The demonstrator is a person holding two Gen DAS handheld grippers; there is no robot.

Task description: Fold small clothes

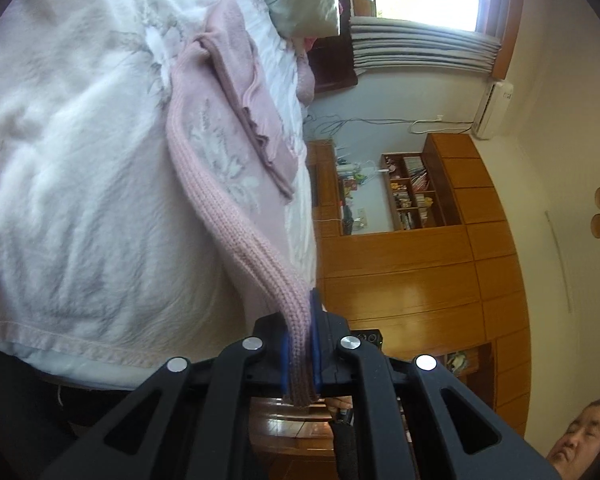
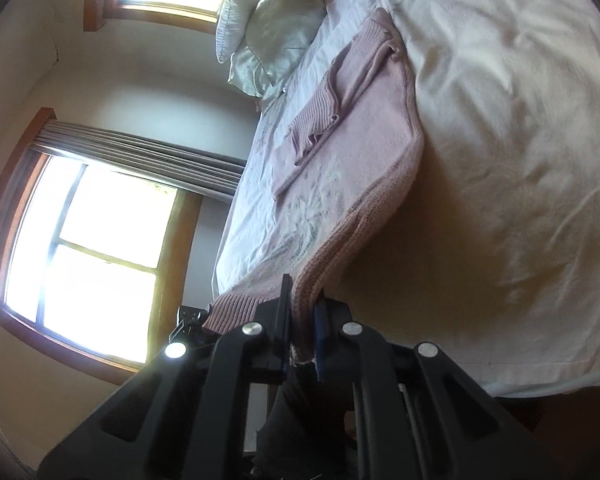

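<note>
Left gripper [image 1: 300, 344] clamped on ribbed hem of pink knit sweater [image 1: 236, 152]. Sweater lies on white blanket [image 1: 68, 160], sleeve folded across.

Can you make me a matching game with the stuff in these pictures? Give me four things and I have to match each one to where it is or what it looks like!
Things:
1. pink sweater
2. left tool
3. pillows
4. wooden shelves

Clues:
A. piled at the far end of the bed
B. full of books, against the wall
C. lying on the bed, with its ribbed hem lifted
D. pinching the ribbed pink hem

Pairs: 1-C, 2-D, 3-A, 4-B
</note>
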